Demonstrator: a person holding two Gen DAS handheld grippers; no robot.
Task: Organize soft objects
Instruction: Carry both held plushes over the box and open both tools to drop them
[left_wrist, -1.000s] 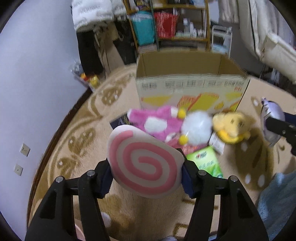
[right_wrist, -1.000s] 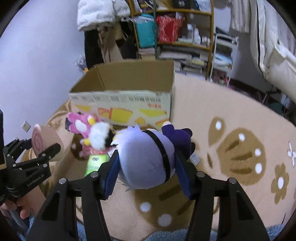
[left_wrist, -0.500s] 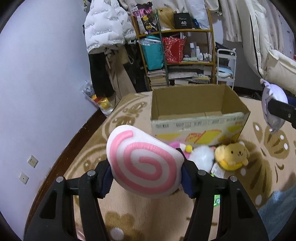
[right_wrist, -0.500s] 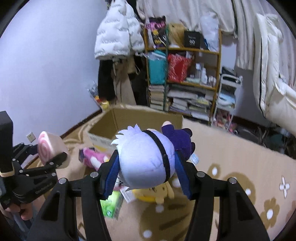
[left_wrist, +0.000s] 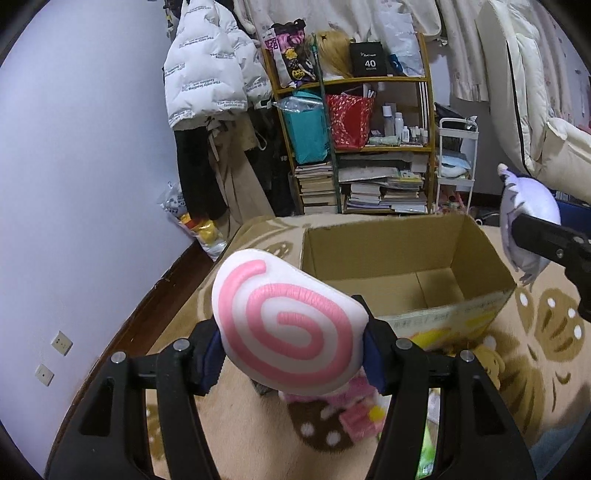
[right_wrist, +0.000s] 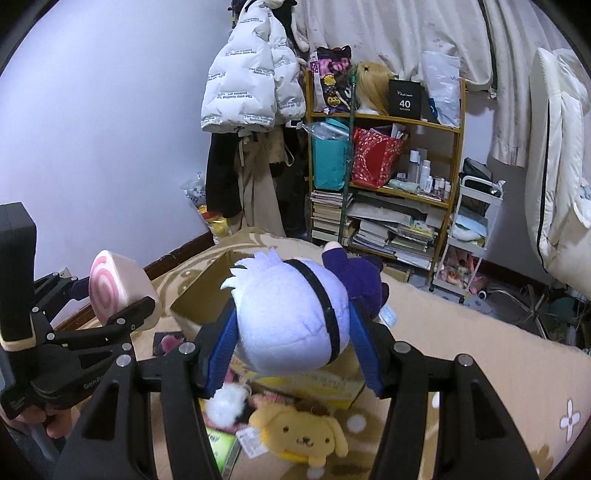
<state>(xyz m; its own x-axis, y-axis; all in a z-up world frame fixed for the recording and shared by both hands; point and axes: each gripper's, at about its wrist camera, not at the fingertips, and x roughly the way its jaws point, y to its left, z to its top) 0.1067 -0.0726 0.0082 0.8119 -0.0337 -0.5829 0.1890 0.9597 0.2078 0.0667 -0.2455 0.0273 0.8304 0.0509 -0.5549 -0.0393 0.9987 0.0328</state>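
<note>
Two hand-held grippers have risen off the rug: the left hand-held gripper (left_wrist: 291, 354) clamps the pink-swirl plush (left_wrist: 288, 325), the right hand-held gripper (right_wrist: 291, 339) squeezes the lavender-haired doll (right_wrist: 291, 317). Both now hang before the open cardboard box (left_wrist: 406, 258) at twelve o'clock, ready for dropping in.

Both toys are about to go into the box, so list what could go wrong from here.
1. The spiral cushion bulges well past the left gripper pads, so it might squirm out before reaching the cardboard box.
2. The right gripper pinches only the head of the white-haired plush; its purple body dangles and could catch the rim.
3. The yellow dog plush lies against the box front, where a lowering gripper might bump it.
</note>
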